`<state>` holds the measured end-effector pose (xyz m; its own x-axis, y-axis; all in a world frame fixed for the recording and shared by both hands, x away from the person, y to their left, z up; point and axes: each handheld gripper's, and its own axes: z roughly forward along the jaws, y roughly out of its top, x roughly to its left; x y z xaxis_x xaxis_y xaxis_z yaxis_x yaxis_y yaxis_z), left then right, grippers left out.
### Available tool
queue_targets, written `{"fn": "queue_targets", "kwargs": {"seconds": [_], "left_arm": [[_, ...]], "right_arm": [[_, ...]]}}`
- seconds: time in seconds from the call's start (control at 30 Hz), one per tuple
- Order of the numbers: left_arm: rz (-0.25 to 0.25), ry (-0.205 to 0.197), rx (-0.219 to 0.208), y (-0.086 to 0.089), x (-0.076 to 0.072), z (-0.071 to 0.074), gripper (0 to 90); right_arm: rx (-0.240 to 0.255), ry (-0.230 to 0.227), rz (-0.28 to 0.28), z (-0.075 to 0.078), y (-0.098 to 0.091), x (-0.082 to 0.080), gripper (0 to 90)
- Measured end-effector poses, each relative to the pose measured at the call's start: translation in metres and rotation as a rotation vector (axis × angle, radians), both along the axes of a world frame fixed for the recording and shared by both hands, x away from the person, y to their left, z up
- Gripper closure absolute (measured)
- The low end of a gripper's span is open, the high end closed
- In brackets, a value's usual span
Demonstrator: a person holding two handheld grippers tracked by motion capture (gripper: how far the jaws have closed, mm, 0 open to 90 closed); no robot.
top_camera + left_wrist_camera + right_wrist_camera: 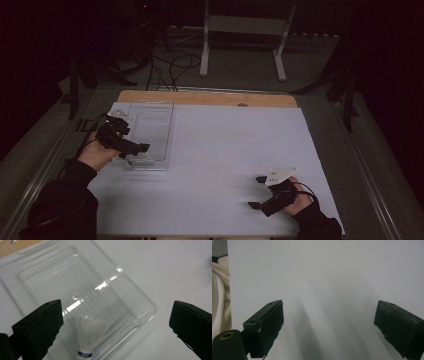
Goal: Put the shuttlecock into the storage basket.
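A desk [235, 150] covered by a pale sheet takes up the middle of the high view, with a strip of bare wood along its far edge and a dark room beyond. A person's two forearms in dark sleeves come in from the near side, each hand holding a claw.

On the left part of the desk lies a clear plastic tray [150, 131], long and shallow, with its far end near the wooden strip. The left claw [131, 146] hovers over the tray's near end, its jaws spread wide and holding nothing. In the left gripper view, a white shuttlecock [88, 336] lies inside the tray at that near end (its cork base has a blue band and points toward the camera).

The right claw [256, 192] sits low over the near right part of the desk, well apart from the tray. Its jaws are also spread wide and empty, with plain pale sheet between them.
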<state>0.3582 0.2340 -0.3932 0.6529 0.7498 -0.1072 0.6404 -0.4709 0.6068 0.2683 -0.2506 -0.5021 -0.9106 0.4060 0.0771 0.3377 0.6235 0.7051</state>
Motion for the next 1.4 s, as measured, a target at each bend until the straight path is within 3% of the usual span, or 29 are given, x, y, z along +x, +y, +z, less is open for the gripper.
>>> {"fn": "queue_targets", "kwargs": {"seconds": [0.17,0.23,0.43,0.53,0.83,0.97,1.1,1.33,1.4], "left_arm": [[-0.040,-0.012,0.003,-0.015,-0.001,0.001,0.0],[-0.063,-0.035,0.013,-0.021,-0.002,0.003,0.0],[-0.125,-0.068,-0.021,-0.037,-0.002,0.014,0.0],[-0.156,-0.083,-0.011,-0.047,-0.004,0.016,0.0],[-0.220,-0.105,0.010,-0.069,-0.008,0.013,0.0],[-0.267,-0.114,0.000,-0.079,-0.012,0.013,0.0],[-0.324,-0.171,-0.008,-0.089,-0.018,0.013,0.0],[-0.392,-0.160,-0.004,-0.107,-0.025,0.010,0.0],[-0.417,-0.191,-0.004,-0.112,-0.029,0.008,0.0]], "right_arm": [[0.002,0.002,-0.004,0.000,0.000,0.000,9.2],[0.006,0.003,-0.004,0.000,-0.001,0.000,9.2],[0.007,0.002,-0.004,0.000,-0.002,0.001,9.2],[0.008,0.003,-0.005,0.000,-0.001,0.001,9.1],[0.012,0.005,-0.004,0.000,-0.001,0.001,9.1],[0.010,0.005,-0.003,0.000,0.000,0.001,9.2],[0.011,0.007,0.001,0.000,0.000,0.001,9.2],[0.012,-0.002,0.004,0.001,0.000,0.000,9.2],[0.013,-0.002,0.004,0.001,0.000,0.000,9.2]]}}
